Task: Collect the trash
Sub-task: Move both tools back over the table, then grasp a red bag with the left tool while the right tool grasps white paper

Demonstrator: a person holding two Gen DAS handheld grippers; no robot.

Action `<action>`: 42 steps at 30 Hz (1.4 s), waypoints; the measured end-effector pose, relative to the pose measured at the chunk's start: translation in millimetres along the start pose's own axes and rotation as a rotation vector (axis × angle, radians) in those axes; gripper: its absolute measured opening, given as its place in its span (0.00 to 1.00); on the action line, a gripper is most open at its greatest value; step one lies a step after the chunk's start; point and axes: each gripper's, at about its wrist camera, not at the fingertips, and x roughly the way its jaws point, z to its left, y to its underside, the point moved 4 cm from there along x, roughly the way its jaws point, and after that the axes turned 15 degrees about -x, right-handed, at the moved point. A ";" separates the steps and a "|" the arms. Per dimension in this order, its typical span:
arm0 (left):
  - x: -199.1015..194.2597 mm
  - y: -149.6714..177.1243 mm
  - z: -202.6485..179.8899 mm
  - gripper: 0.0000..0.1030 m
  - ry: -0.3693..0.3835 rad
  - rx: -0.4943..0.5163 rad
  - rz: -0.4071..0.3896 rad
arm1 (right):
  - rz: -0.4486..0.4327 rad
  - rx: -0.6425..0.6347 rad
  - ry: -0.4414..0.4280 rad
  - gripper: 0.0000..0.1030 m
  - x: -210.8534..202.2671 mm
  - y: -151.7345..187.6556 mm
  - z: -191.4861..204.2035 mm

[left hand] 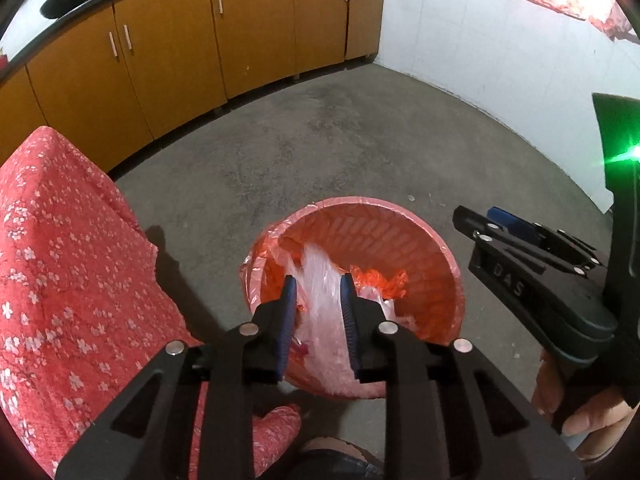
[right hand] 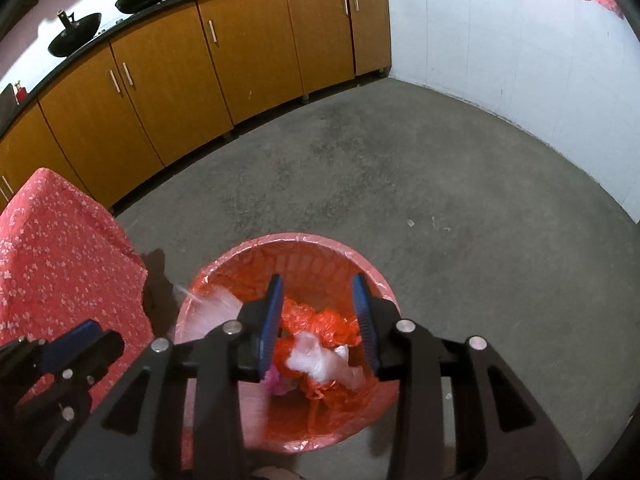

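Note:
A red plastic bin [left hand: 420, 240] with a pink liner stands on the concrete floor; it also shows in the right wrist view [right hand: 304, 240]. My left gripper [left hand: 318, 284] hangs over its near rim, with blurred clear plastic [left hand: 320, 304] between its parted fingers; I cannot tell if it grips it. My right gripper [right hand: 318, 284] is open and empty above the bin. Inside lie orange plastic [right hand: 320, 320], clear wrap [right hand: 320, 360] and a pink scrap [right hand: 274, 382]. The right gripper also shows in the left wrist view [left hand: 480, 220]; the left gripper also shows in the right wrist view [right hand: 80, 336].
A red floral cloth [left hand: 60, 280] covers furniture left of the bin. Orange cabinets [right hand: 180, 80] run along the back under a dark counter with two black pans [right hand: 76, 36]. A white wall [right hand: 500, 60] closes the right side. A small scrap [right hand: 411, 223] lies on the floor.

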 end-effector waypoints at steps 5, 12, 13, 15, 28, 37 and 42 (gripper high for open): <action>-5.9 -2.6 3.9 0.22 0.006 -0.027 -0.011 | -0.011 -0.006 0.004 0.35 -8.4 -7.4 1.4; -48.1 -12.3 36.2 0.28 0.014 -0.104 -0.079 | -0.069 -0.069 -0.004 0.41 -28.5 -22.8 22.0; -58.8 -13.8 44.3 0.34 0.003 -0.118 -0.098 | -0.079 -0.079 -0.009 0.42 -32.6 -25.6 26.4; -78.5 -17.9 62.9 0.36 -0.001 -0.149 -0.130 | -0.113 -0.112 -0.029 0.44 -45.7 -36.2 42.3; -220.7 2.0 276.8 0.60 -0.354 -0.375 -0.395 | -0.257 -0.270 -0.308 0.54 -123.2 -98.3 206.6; -257.3 36.3 388.7 0.64 -0.531 -0.513 -0.437 | -0.286 -0.385 -0.496 0.54 -157.5 -116.7 357.2; -259.3 43.6 414.5 0.66 -0.526 -0.556 -0.445 | -0.256 -0.414 -0.549 0.54 -150.6 -127.6 425.8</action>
